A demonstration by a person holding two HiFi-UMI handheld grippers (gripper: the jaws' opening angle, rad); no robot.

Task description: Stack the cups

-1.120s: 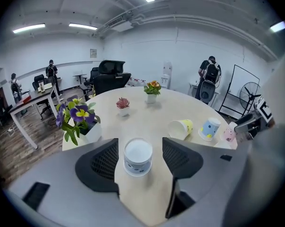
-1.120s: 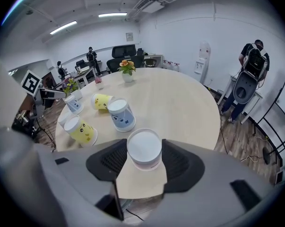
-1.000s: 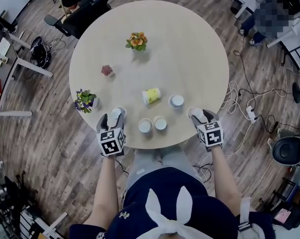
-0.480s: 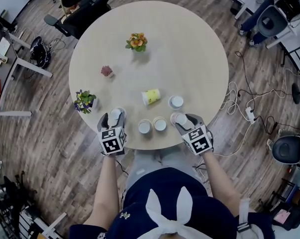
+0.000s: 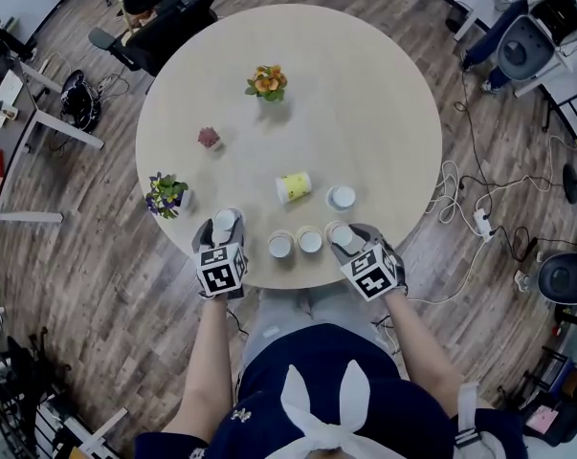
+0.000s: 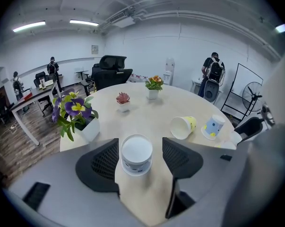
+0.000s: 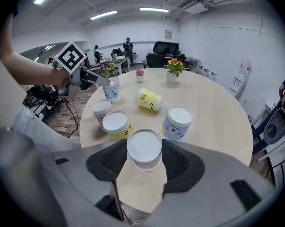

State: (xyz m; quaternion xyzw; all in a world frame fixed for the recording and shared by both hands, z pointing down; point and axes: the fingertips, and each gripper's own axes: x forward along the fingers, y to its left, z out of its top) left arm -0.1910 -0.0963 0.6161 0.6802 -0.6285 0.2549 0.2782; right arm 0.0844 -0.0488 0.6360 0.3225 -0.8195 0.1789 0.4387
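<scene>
Several paper cups stand upside down on the round table (image 5: 365, 94). My right gripper (image 5: 345, 239) (image 7: 144, 150) is shut on a white cup (image 5: 342, 234) (image 7: 144, 148), with both pads against its sides, just right of a yellow cup (image 5: 310, 241) (image 7: 116, 123) and a white cup (image 5: 280, 246) (image 7: 100, 109) near the front edge. A blue cup (image 5: 342, 197) (image 7: 177, 122) stands behind, and a yellow cup (image 5: 293, 186) (image 6: 183, 126) lies on its side. My left gripper (image 5: 224, 226) (image 6: 138, 150) is open around another white cup (image 5: 225, 222) (image 6: 136, 154) that stands on the table, with a gap at the right pad.
A purple flower pot (image 5: 166, 195) (image 6: 76, 115) stands at the left edge beside my left gripper. A small pink plant (image 5: 209, 138) and an orange flower pot (image 5: 266, 81) stand farther back. Chairs, desks and floor cables surround the table, and people stand in the distance.
My right gripper has carried its white cup leftward along the front edge, to just beside the yellow cup. The left gripper and its cup have stayed put.
</scene>
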